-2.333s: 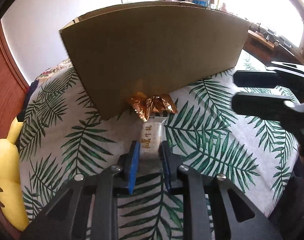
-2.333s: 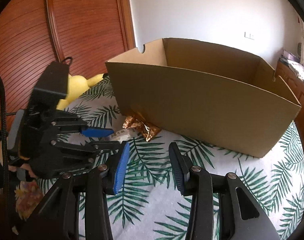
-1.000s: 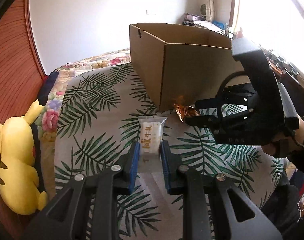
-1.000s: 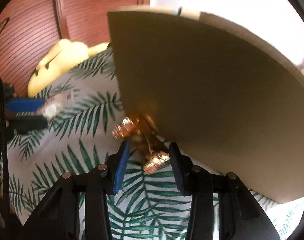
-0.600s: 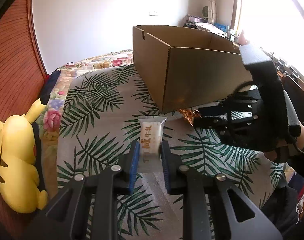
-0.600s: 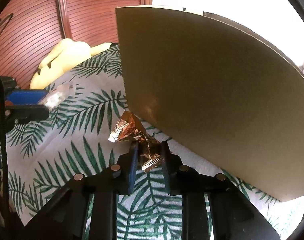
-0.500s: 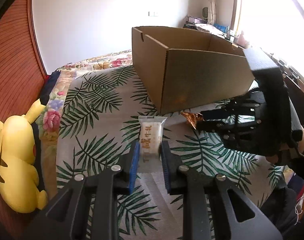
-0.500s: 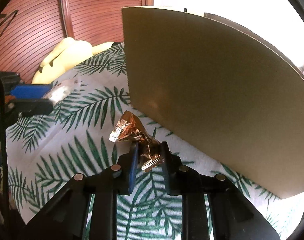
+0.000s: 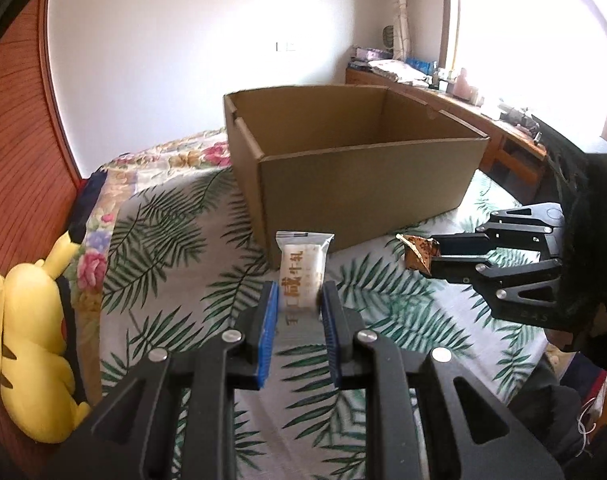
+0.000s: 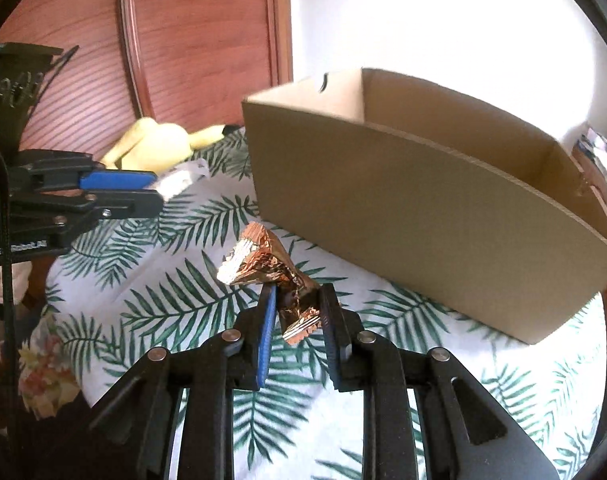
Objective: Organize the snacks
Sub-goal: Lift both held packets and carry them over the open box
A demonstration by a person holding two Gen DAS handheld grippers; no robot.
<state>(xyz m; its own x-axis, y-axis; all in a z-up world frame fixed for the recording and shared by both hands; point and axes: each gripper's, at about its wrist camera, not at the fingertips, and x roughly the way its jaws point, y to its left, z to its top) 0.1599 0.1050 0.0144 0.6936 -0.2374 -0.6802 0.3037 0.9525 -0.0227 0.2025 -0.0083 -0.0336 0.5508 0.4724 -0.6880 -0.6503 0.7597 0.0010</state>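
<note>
My left gripper (image 9: pixel 299 294) is shut on a white snack packet (image 9: pixel 302 264) with brown characters, held above the palm-leaf bedspread. My right gripper (image 10: pixel 297 300) is shut on a crinkled gold foil candy (image 10: pixel 263 260), lifted off the bed. In the left wrist view the right gripper (image 9: pixel 433 258) comes in from the right with the gold foil candy (image 9: pixel 417 252) at its tips. In the right wrist view the left gripper (image 10: pixel 155 192) enters from the left with the white packet (image 10: pixel 179 180). An open cardboard box (image 9: pixel 355 168) (image 10: pixel 423 208) stands just beyond both, with no snacks showing in the part I see.
A yellow plush toy (image 9: pixel 27 356) (image 10: pixel 159 144) lies at the bed's left edge by a red-brown wooden headboard (image 10: pixel 195 36). A wooden desk (image 9: pixel 499 136) with clutter runs under the bright window behind the box. A hand (image 10: pixel 3 284) holds the left gripper.
The right gripper shut on the gold foil candy and lifted it off the bedspread, away from the box wall. Both grippers rose, so the box's open top and inside came into view.
</note>
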